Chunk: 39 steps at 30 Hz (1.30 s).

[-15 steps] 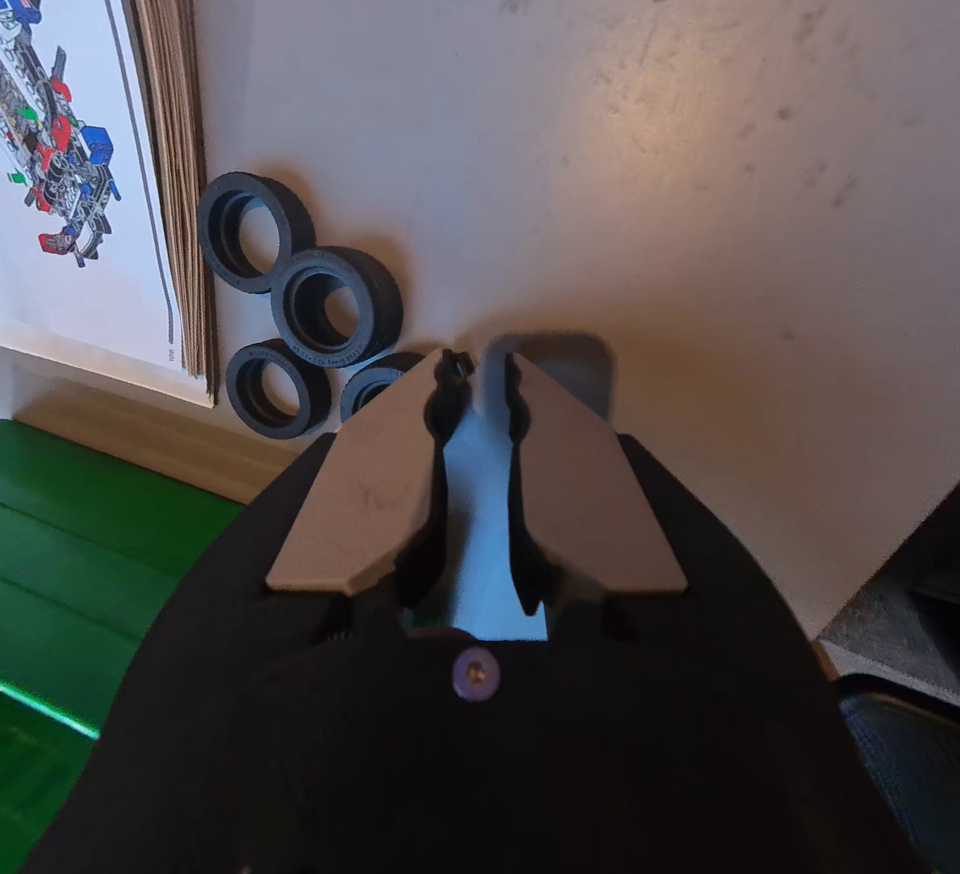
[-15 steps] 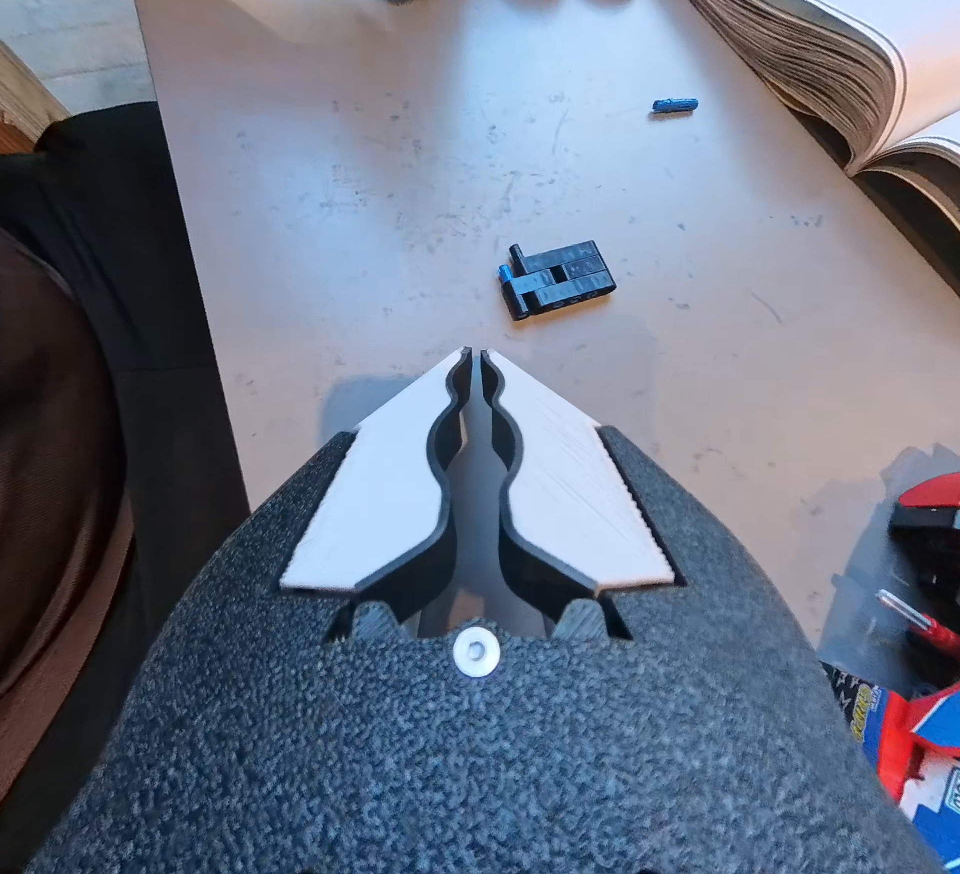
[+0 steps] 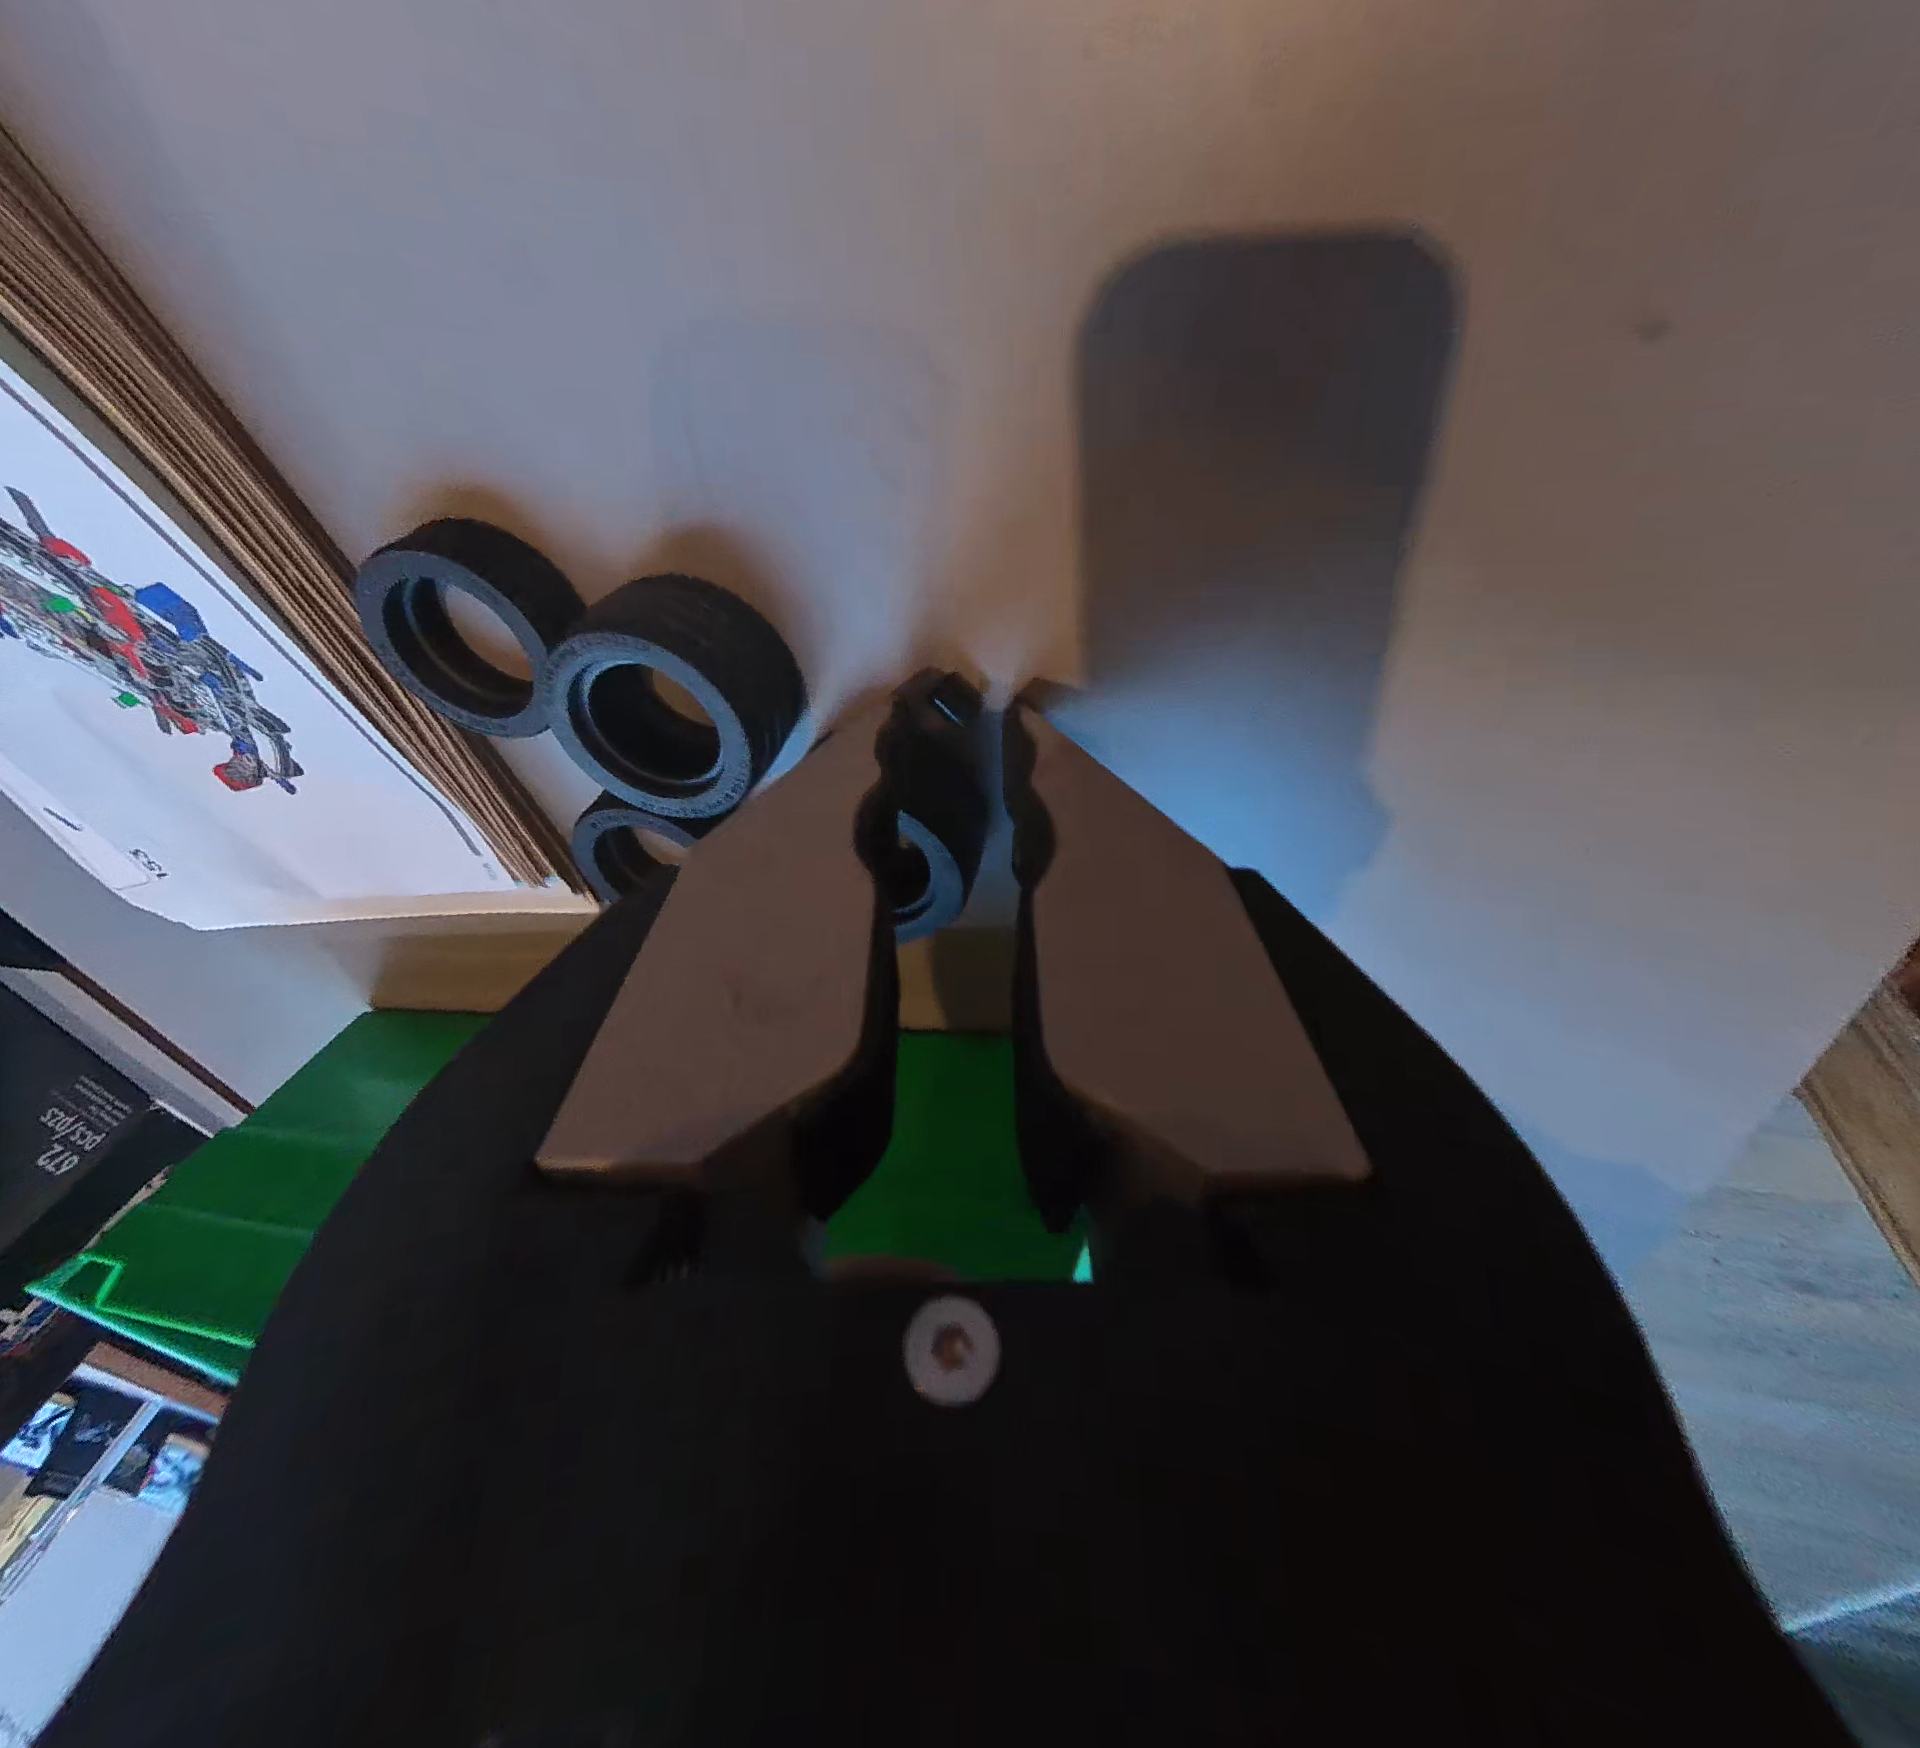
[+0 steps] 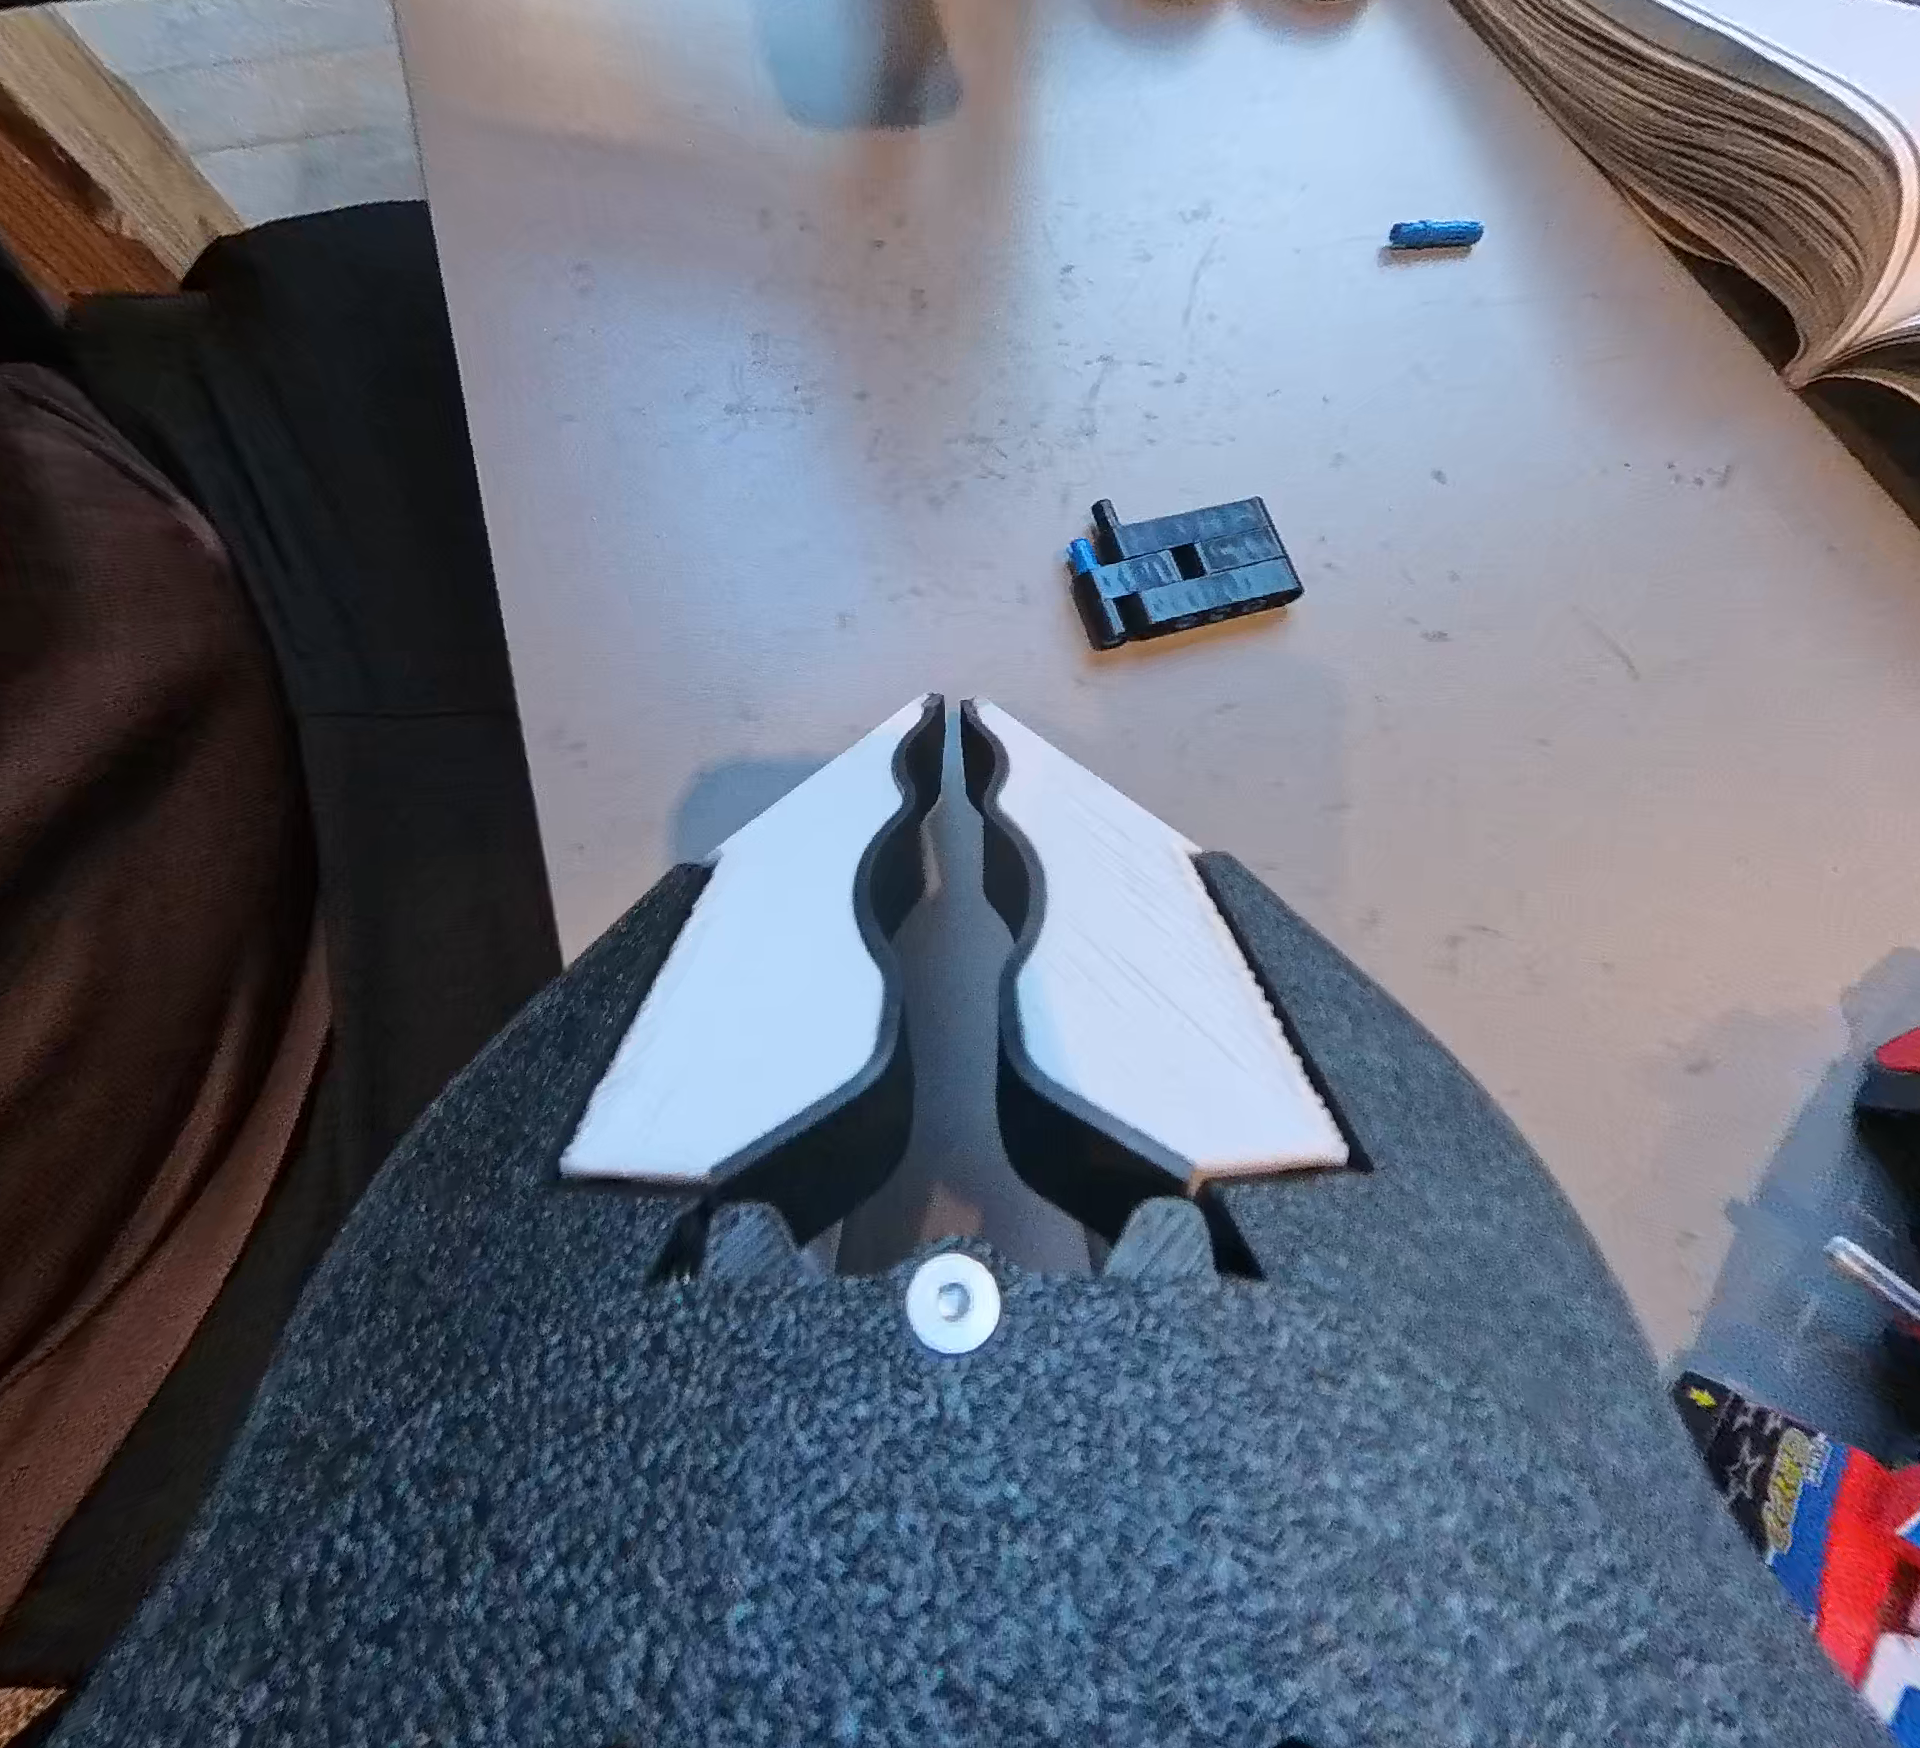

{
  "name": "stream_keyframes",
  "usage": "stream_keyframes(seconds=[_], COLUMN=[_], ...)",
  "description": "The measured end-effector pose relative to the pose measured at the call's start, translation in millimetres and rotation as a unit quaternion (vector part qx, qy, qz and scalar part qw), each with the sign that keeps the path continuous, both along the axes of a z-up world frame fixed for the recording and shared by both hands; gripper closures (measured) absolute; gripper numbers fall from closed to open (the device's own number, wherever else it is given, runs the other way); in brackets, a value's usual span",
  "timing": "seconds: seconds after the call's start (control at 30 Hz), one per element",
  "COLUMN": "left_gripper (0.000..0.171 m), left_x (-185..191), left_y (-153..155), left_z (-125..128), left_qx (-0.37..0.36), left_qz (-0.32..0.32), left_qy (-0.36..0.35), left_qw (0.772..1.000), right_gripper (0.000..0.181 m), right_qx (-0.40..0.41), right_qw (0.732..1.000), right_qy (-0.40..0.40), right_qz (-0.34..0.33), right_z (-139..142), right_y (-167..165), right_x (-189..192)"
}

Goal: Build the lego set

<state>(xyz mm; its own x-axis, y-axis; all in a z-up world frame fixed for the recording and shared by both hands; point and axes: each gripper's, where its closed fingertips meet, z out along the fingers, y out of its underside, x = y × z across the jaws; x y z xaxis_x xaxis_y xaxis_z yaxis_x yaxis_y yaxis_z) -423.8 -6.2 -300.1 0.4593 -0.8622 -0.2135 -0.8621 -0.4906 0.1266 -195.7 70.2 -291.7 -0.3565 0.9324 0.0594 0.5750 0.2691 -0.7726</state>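
Black beam assembly (image 4: 1184,571), blue pin in one end, lies flat mid-frame on counter (image 4: 727,410), just beyond right hand-held gripper (image 4: 951,706); jaws nearly touching, nothing between them. Loose blue pin (image 4: 1437,234) upper right, near thick open instruction book (image 4: 1662,67).

Left hand-held gripper (image 3: 961,696) clamps small black piece at tips, blurred, kind unclear. Rubber tyres (image 3: 655,685), matte, ribbed, hollow, clustered centre left beside book edge, probably parked for later.
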Motion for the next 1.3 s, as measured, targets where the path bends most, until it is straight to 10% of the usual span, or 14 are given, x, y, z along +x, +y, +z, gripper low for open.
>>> stream_keyframes(seconds=[0.73,1.3], left_gripper=[0.164,0.131], left_x=[141.6,151.2], left_y=[60.7,57.2], left_z=[-1.4,6.9], left_qx=[0.103,0.251], left_qz=[-0.158,-0.038], left_qy=[-0.154,-0.306], left_qw=[0.970,0.918], right_gripper=[0.176,0.175], right_qx=[-0.017,-0.016], right_qw=[0.999,1.000], right_qy=[-0.026,-0.022], right_qz=[-0.008,-0.011], right_z=[-6.1,-5.2], right_y=[1.7,2.8], right_x=[-0.9,-1.3])
